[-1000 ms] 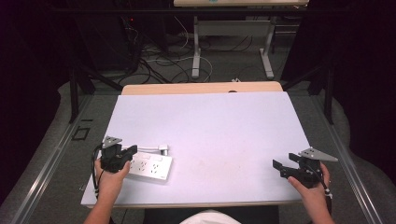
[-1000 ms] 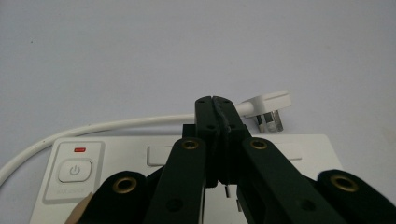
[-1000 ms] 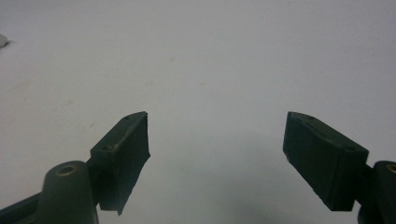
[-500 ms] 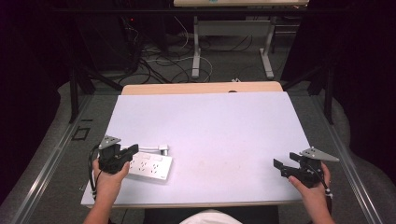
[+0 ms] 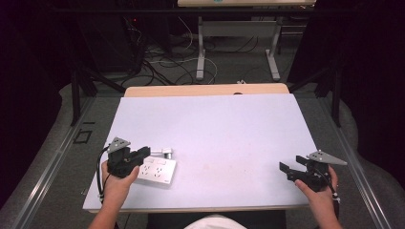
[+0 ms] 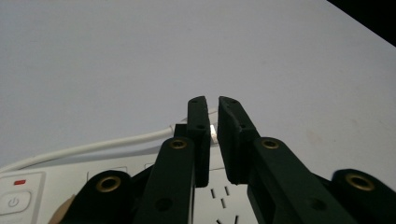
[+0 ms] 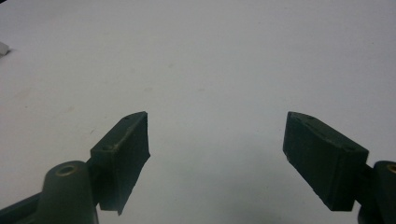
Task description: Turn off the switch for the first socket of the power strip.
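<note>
Left gripper (image 5: 143, 153) over the white power strip (image 5: 157, 171) at table's (image 5: 229, 129) near-left edge, 2 jaws nearly closed, clamped on nothing I can see. Right gripper (image 5: 288, 171) spread wide, empty, near-right corner.

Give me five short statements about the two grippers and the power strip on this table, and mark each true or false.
1. The left gripper has its jaws nearly together, a narrow gap between them. True.
2. The right gripper is clamped on the power strip. False: its jaws stand wide apart over bare table, far from the strip.
3. The white power strip lies near the table's front left corner. True.
4. The power strip's switch is at the right edge of the left gripper view. False: it is at the lower left.
5. A white cable runs along the far side of the strip. True.
</note>
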`<action>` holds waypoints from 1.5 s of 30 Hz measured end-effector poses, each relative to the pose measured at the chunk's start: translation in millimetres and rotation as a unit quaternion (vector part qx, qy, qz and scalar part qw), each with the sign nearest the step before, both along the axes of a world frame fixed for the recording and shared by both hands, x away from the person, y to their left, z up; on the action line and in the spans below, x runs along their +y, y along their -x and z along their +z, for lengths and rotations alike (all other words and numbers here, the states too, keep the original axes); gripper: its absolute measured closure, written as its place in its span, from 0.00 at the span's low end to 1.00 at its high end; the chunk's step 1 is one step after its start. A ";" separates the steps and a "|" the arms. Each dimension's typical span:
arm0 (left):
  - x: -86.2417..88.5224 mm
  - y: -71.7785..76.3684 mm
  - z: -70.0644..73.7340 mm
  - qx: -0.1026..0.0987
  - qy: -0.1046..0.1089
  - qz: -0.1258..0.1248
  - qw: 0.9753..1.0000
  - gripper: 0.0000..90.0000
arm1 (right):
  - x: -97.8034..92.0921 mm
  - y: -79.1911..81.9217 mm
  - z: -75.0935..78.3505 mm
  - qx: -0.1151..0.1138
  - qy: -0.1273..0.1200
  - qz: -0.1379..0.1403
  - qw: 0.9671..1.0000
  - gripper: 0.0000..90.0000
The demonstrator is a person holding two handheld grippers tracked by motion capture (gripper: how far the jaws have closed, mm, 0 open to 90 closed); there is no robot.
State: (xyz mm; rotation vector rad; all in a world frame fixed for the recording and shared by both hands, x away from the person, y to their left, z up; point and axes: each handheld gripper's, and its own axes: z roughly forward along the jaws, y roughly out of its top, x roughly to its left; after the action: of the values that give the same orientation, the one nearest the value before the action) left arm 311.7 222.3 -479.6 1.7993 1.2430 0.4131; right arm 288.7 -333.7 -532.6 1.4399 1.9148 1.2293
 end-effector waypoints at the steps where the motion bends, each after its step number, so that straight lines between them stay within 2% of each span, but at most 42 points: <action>1: -1.2 0.5 1.2 -0.001 0.000 -0.004 1.000 0.85 | 0.1 0.3 0.1 0.001 0.001 0.001 1.000 0.25; 4: -5.5 2.6 4.6 -0.005 -0.003 -0.012 1.000 0.83 | -0.3 0.8 0.6 -0.002 0.005 0.006 1.000 0.25; 5: -7.0 3.7 5.8 -0.004 -0.003 -0.014 1.000 0.81 | 0.6 1.2 0.6 -0.004 0.005 0.000 1.000 0.25; 11: -14.4 8.3 11.2 -0.017 -0.018 -0.018 1.000 0.69 | 0.1 3.3 2.1 0.002 0.004 0.002 1.000 0.24; 13: -16.4 9.8 12.1 -0.020 -0.021 -0.018 0.999 0.62 | 0.3 3.2 2.1 0.001 0.003 0.001 1.000 0.24; 15: -17.1 11.2 13.0 -0.023 -0.023 -0.022 0.999 0.61 | 0.0 2.6 1.7 -0.002 0.003 0.003 1.000 0.24; 17: -18.0 13.0 13.2 -0.033 -0.021 -0.026 0.999 0.57 | 0.4 2.8 1.7 0.000 0.001 0.003 1.000 0.24; 19: -19.7 15.1 12.4 -0.057 -0.032 -0.034 0.997 0.53 | 0.1 3.1 1.9 0.004 0.004 0.002 1.000 0.24; 24: -23.1 20.9 9.3 -0.072 -0.049 -0.041 0.995 0.46 | -0.1 2.4 0.8 -0.002 0.003 0.000 1.000 0.24; 28: -22.9 25.5 6.0 -0.074 -0.044 -0.040 0.996 0.39 | 0.4 2.4 0.5 -0.004 0.002 -0.001 1.000 0.24; 35: -22.7 30.9 0.8 -0.071 -0.037 -0.054 0.995 0.23 | 0.8 2.8 0.9 0.001 0.000 0.002 1.000 0.24; 41: -20.6 31.9 -6.7 -0.066 -0.029 -0.050 0.996 0.16 | 0.6 2.8 0.9 -0.001 0.001 0.003 1.000 0.24; 45: -18.8 30.5 -12.3 -0.061 -0.019 -0.046 0.997 0.01 | 0.5 2.8 0.8 -0.001 0.001 0.003 1.000 0.24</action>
State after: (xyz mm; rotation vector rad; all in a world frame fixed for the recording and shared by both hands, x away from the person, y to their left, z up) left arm 281.2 203.5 -491.9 1.8276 1.0716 0.4903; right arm 285.9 -333.2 -531.8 1.4331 1.9198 1.2293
